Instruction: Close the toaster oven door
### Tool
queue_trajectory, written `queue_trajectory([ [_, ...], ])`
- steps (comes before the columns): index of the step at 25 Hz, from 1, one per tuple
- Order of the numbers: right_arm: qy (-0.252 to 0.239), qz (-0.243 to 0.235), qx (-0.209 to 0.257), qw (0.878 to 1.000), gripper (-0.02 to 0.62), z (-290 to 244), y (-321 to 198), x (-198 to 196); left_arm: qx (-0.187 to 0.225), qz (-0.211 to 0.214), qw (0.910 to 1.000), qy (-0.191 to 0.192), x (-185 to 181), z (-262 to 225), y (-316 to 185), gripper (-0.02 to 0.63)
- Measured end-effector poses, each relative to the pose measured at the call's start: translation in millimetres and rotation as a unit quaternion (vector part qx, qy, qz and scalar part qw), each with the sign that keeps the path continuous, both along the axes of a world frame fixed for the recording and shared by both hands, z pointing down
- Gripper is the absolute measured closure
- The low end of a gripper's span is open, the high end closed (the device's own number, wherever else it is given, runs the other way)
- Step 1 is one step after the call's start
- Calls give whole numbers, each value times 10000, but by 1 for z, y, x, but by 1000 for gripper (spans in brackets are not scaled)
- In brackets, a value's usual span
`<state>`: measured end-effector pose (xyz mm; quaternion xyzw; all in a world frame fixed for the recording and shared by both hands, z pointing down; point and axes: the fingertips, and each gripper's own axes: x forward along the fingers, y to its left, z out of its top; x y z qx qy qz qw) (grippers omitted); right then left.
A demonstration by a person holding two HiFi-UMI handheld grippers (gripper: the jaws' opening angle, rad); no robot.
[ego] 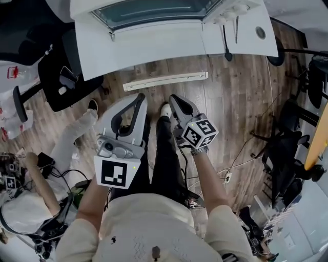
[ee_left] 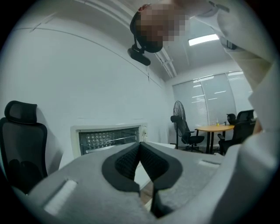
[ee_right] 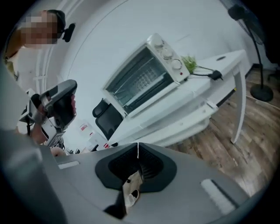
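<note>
The toaster oven [ego: 154,11] stands closed on the far white desk [ego: 154,48]. Near the person's legs, the left tool [ego: 139,98] and right tool [ego: 174,99] hang with jaws together, gripping nothing.

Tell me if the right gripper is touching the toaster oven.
No: the right gripper hangs before the person's legs, well apart from the toaster oven on the table.

A white table [ego: 148,48] carries the toaster oven [ego: 154,10] and a black cable [ego: 226,46].
</note>
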<state>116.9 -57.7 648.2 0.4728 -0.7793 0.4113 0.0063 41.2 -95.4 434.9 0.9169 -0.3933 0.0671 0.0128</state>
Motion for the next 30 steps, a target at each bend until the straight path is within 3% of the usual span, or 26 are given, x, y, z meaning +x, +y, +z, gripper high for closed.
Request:
queue_trajectory([
  [5,-755,1046,-513,9903,547,57,0,19,-53,162,9998,78,8,18,1,603],
  [8,-1421,1684,-620,9735,530,75,-6,30,-139,256,9996,73,10,31,3,603],
  [10,-1994,1913,-596,9592,485,82,-11,28,-199,305,9993,7,9,41,5,602],
  [16,-2776,2109,-115,9372,453,90,-35,28,-290,420,9987,-43,3,62,10,603],
  [23,-3223,2139,233,9219,444,90,-48,28,-375,358,9986,-99,-6,79,16,603],
  [30,-3640,2193,290,9048,473,89,-60,22,-379,331,9986,-181,-8,83,20,603],
])
